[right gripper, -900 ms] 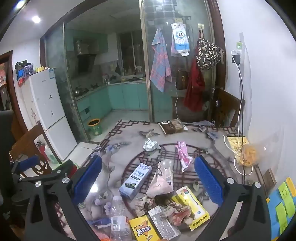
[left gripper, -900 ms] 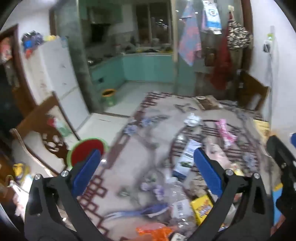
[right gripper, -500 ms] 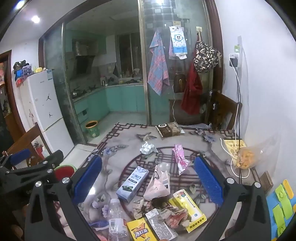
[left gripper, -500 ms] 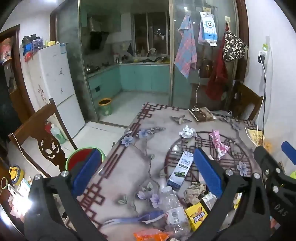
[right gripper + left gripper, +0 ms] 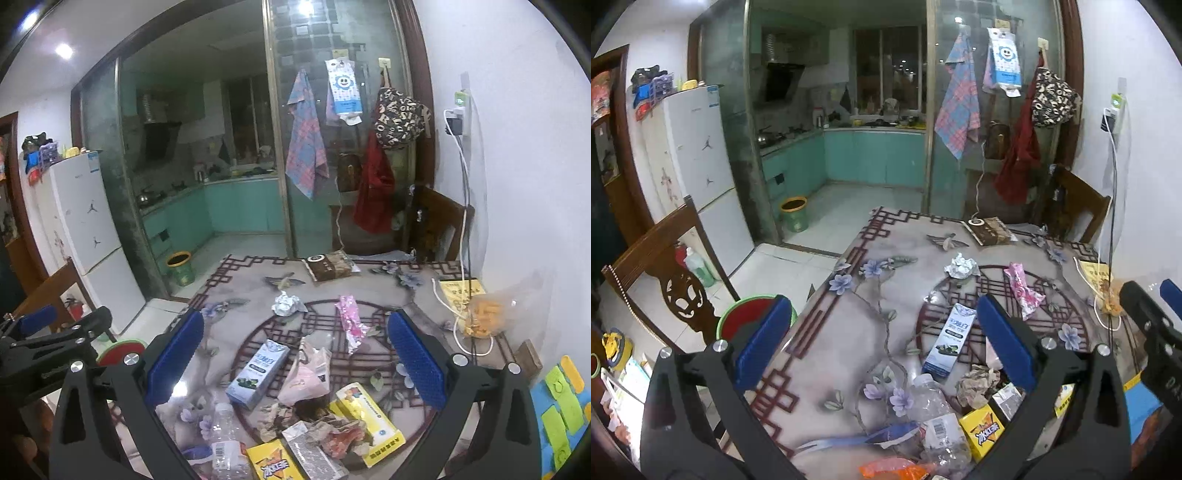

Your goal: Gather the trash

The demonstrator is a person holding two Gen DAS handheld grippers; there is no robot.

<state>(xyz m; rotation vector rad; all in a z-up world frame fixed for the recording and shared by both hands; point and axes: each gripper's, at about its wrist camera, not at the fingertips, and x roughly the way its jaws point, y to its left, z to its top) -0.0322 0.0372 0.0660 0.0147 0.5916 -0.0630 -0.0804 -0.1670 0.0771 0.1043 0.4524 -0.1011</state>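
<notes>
Trash lies on the patterned table (image 5: 849, 332): a blue-white carton (image 5: 951, 339) (image 5: 258, 373), a clear plastic bottle (image 5: 938, 413) (image 5: 226, 439), a foil ball (image 5: 961, 266) (image 5: 286, 304), a pink wrapper (image 5: 1021, 290) (image 5: 351, 321), a pink bag (image 5: 308, 373), yellow boxes (image 5: 369, 417) and crumpled paper (image 5: 977, 382). My left gripper (image 5: 884, 347) is open and empty, above the table's near left part. My right gripper (image 5: 295, 360) is open and empty, above the pile. A red bin with a green rim (image 5: 750, 314) (image 5: 120, 350) stands on the floor left of the table.
A carved wooden chair (image 5: 665, 269) stands left of the table, another chair (image 5: 1075, 206) at the far right. A brown packet (image 5: 990, 230), a white cable (image 5: 458, 325) and a bag of orange snacks (image 5: 484, 317) lie at the far side. A fridge (image 5: 698, 166) stands at left.
The left gripper view has steadied and lifted, showing more of the room and table. The right gripper has drifted slightly. Both stay open and empty.
</notes>
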